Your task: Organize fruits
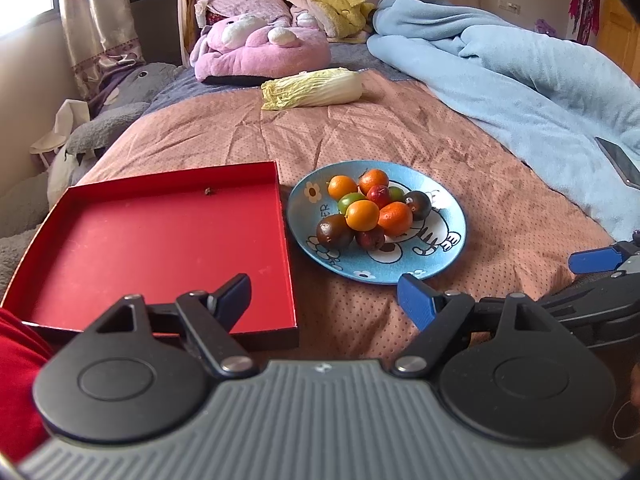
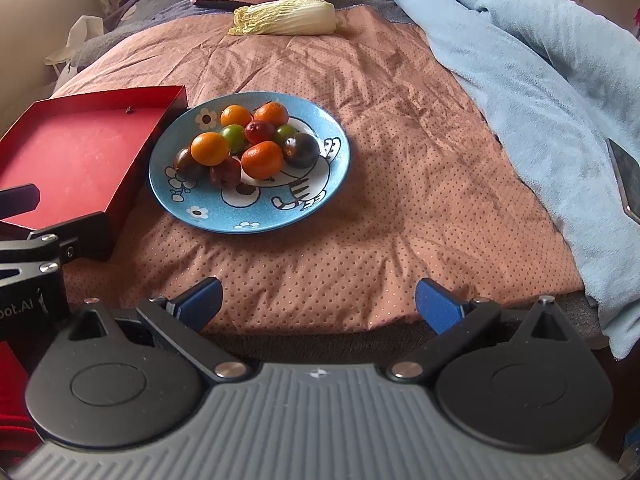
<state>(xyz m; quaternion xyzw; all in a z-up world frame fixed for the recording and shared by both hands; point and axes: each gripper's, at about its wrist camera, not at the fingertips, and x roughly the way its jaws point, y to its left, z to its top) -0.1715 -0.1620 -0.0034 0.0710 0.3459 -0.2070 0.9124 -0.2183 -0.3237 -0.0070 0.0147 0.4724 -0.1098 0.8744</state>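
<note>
A blue cartoon plate [image 1: 440, 256] [image 2: 320, 168] sits on the pink dotted bedspread, holding a pile of small fruits [image 1: 372, 210] [image 2: 248, 144]: orange, green, red and dark ones. A shallow red tray [image 1: 160, 240] [image 2: 72, 160] lies just left of the plate, with only a tiny speck inside. My left gripper [image 1: 326, 300] is open and empty, near the bed's front edge, over the gap between tray and plate. My right gripper [image 2: 318, 300] is open and empty, near the front edge, right of the plate.
A napa cabbage [image 1: 312, 88] [image 2: 284, 16] lies farther back on the bed. A light blue blanket [image 1: 520, 72] [image 2: 540, 80] covers the right side, with a phone [image 1: 618, 162] [image 2: 626, 180] on it. Pink and grey plush toys [image 1: 256, 48] sit at the back left.
</note>
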